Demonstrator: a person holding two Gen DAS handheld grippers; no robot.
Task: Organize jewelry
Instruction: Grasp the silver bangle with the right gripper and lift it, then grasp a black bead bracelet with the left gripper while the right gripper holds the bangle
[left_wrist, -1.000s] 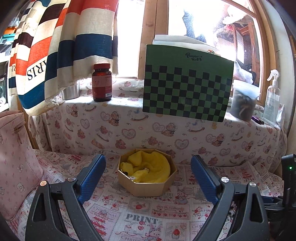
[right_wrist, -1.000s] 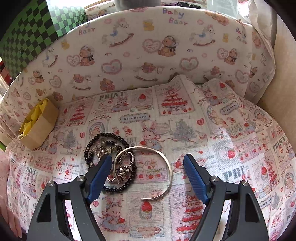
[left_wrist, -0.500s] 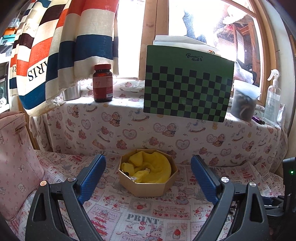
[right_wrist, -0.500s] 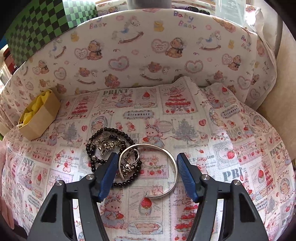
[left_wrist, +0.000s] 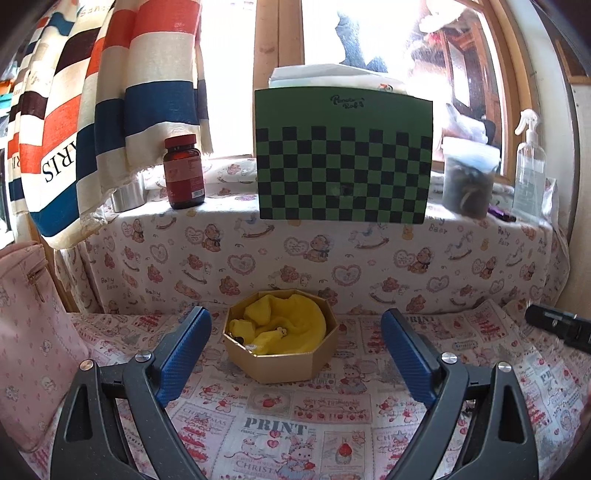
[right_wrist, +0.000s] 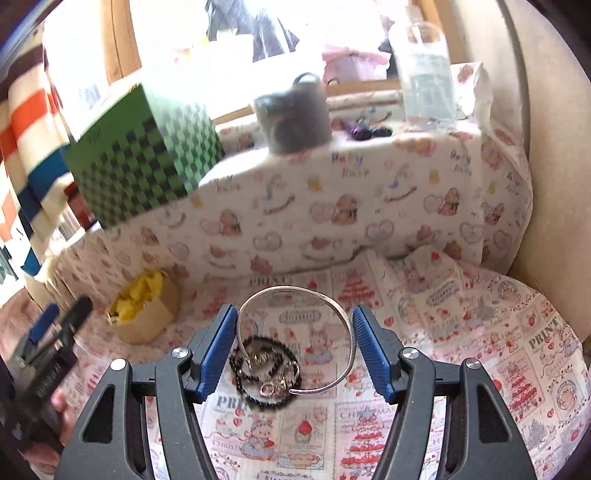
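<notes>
My right gripper (right_wrist: 295, 328) is shut on a silver open bangle (right_wrist: 295, 290), held by its two sides and lifted above the cloth. A black bead bracelet (right_wrist: 240, 384) with silver charms (right_wrist: 266, 388) lies on the cloth below it. An octagonal tan box (left_wrist: 284, 365) lined with yellow cloth (left_wrist: 291, 325) sits ahead of my left gripper (left_wrist: 295, 332), which is open and empty. The box also shows in the right wrist view (right_wrist: 147, 317), at the left.
A green checkered board (left_wrist: 343, 162), a brown bottle (left_wrist: 184, 173), a grey jar (left_wrist: 467, 184) and a spray bottle (left_wrist: 530, 173) stand on the cloth-covered ledge behind. A pink bag (left_wrist: 26, 332) sits at the left. The left gripper (right_wrist: 48, 354) shows in the right wrist view.
My right gripper closed on the silver bangle and lifted it off the cloth, tilting up. The bead bracelet stayed on the cloth. The left gripper barely moved.
</notes>
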